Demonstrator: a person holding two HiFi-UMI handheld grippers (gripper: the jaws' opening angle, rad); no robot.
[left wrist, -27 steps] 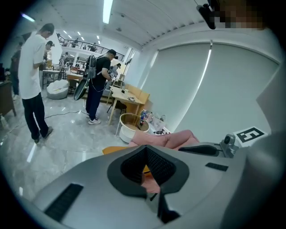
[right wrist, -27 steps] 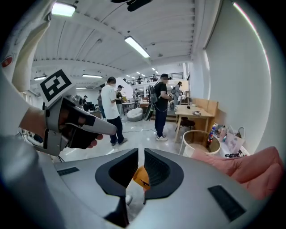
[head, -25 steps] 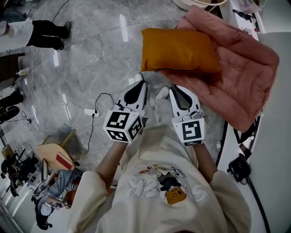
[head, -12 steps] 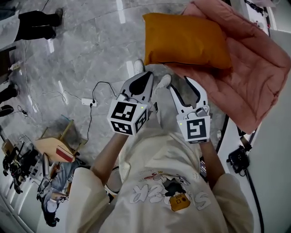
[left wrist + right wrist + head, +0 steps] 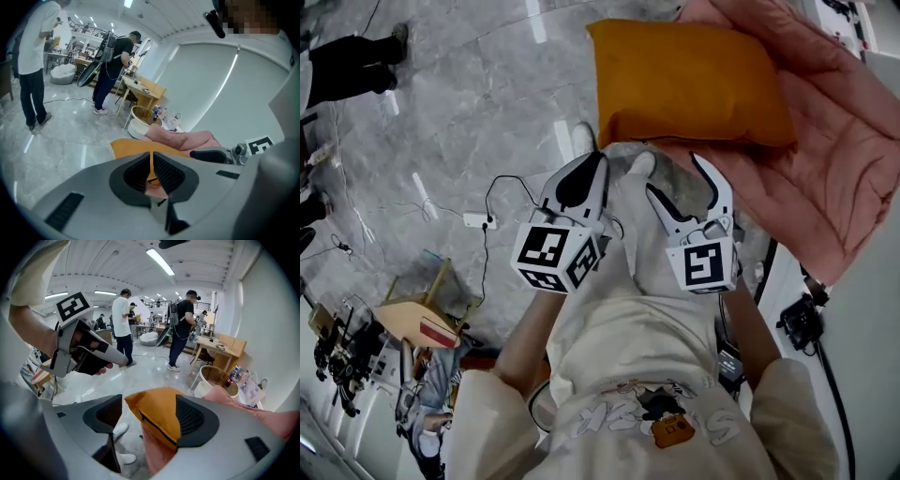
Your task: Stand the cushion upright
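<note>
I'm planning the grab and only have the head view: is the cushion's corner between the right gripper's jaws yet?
Observer: Lined up, not gripped. In the right gripper view a corner of the orange cushion shows between the jaws of the right gripper, which are opening, with the pads off it.
Operator: Any seam there?
Observer: A dark zip runs along that corner's lower edge.
Operator: What's beyond the cushion?
Observer: A round white bin stands on the floor past the pink quilt.
</note>
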